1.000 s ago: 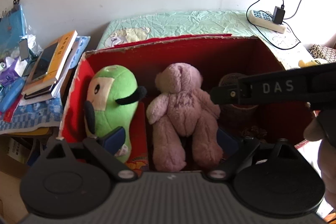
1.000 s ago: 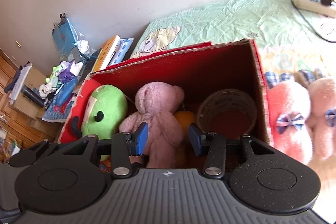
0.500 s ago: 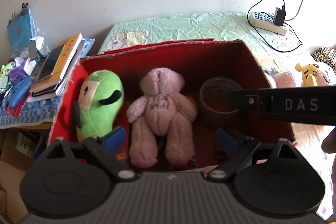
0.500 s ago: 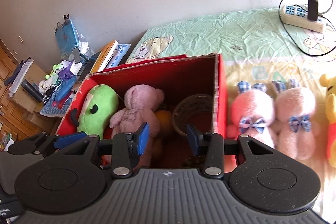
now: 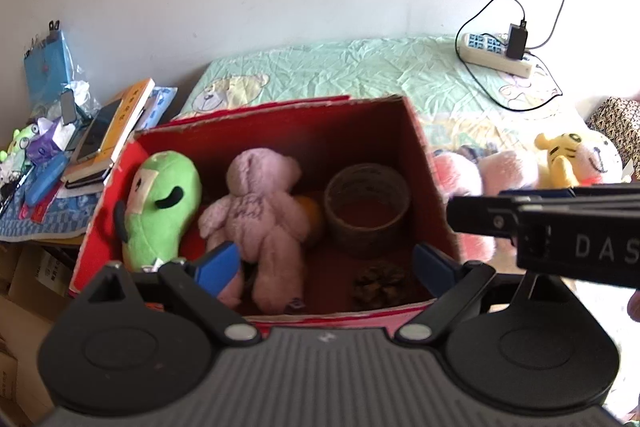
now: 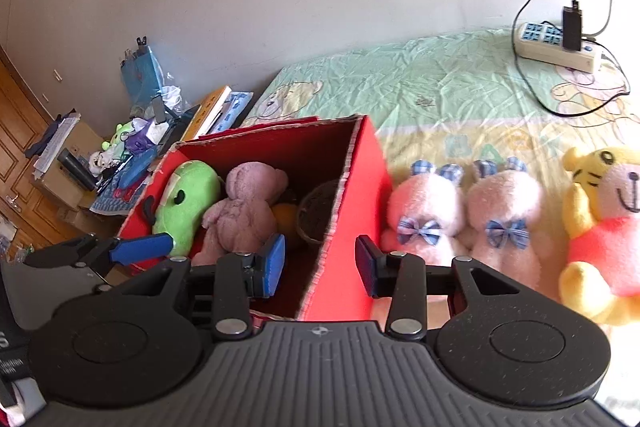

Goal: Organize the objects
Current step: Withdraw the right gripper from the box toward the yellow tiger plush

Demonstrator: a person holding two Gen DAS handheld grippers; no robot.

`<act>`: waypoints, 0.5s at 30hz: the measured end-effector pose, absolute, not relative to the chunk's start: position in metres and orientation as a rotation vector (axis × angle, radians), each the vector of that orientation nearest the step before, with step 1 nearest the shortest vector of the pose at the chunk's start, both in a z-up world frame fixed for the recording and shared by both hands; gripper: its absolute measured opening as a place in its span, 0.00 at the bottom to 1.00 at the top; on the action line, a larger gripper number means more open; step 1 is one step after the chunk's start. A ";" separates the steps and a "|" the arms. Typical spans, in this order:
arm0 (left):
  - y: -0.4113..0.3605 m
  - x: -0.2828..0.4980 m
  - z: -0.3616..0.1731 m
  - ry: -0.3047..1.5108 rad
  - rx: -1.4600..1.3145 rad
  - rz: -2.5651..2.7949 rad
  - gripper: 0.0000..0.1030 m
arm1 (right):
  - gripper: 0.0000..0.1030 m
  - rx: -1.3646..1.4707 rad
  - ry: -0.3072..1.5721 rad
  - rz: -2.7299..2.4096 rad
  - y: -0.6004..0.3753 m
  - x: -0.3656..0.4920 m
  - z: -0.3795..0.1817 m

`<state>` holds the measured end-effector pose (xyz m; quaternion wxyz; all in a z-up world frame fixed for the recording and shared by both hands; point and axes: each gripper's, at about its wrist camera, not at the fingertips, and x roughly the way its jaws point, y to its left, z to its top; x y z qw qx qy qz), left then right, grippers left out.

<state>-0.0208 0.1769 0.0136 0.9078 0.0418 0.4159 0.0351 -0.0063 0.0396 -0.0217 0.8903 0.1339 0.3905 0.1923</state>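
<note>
A red cardboard box [image 5: 430, 163] [image 6: 360, 183] stands on the bed. In it lie a green plush [image 5: 162, 203] [image 6: 186, 201], a mauve teddy bear [image 5: 260, 211] [image 6: 244, 211], a tape roll [image 5: 366, 211], an orange ball [image 5: 310, 213] and a pine cone [image 5: 378, 283]. Right of the box sit two pink bunnies [image 6: 430, 215] [image 6: 506, 215] and a yellow tiger plush [image 6: 604, 227]. My left gripper [image 5: 326, 263] is open and empty over the box's near side. My right gripper [image 6: 320, 265] is open and empty above the box's right wall.
A power strip [image 5: 494, 53] [image 6: 554, 47] with a charger and cable lies at the back right of the bed. A cluttered side table with books [image 5: 116, 125] and small items stands left of the box. The wall is behind.
Both grippers have drawn back and up from the box. The right gripper has swung to the right, so the bunnies and tiger plush come into view. Both stay open.
</note>
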 end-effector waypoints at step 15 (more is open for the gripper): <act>0.077 -0.020 0.016 0.844 0.141 -0.037 0.91 | 0.41 0.311 0.798 0.243 -0.053 -0.035 -0.026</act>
